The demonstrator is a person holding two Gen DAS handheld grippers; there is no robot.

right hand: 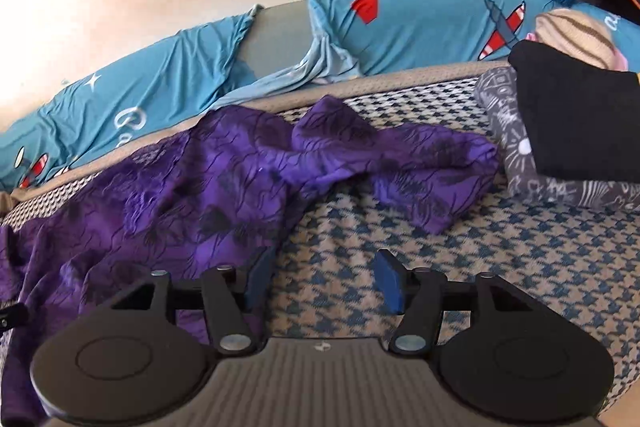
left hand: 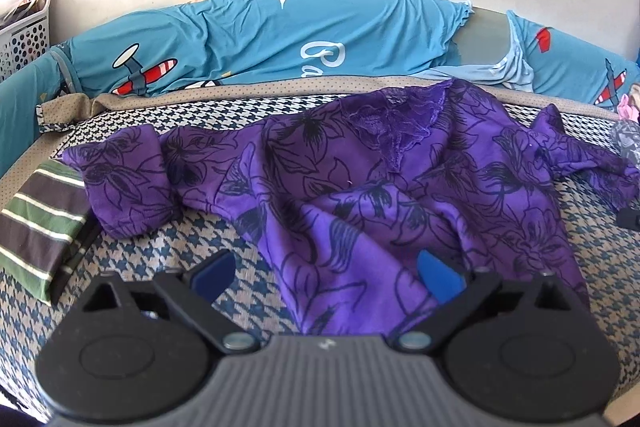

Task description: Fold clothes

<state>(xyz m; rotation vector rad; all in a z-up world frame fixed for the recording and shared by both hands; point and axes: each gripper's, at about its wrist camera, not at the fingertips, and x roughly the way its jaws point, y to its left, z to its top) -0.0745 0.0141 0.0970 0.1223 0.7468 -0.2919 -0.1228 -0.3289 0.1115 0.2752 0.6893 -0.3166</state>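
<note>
A crumpled purple floral top (left hand: 360, 187) lies spread on the houndstooth bed cover (right hand: 500, 267). The left hand-held gripper (left hand: 326, 273) hovers spread wide over its hem; the right hand-held gripper (right hand: 322, 281), parted, grips nothing.

blue airplane-print pillows (left hand: 256, 27), white basket (left hand: 24, 35)

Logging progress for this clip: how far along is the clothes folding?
Done: a striped garment lies folded at the left, and a black one sits on a patterned one at the right. In hand: nothing; left gripper and right gripper are open. Left: the purple floral top lies spread and rumpled.
</note>
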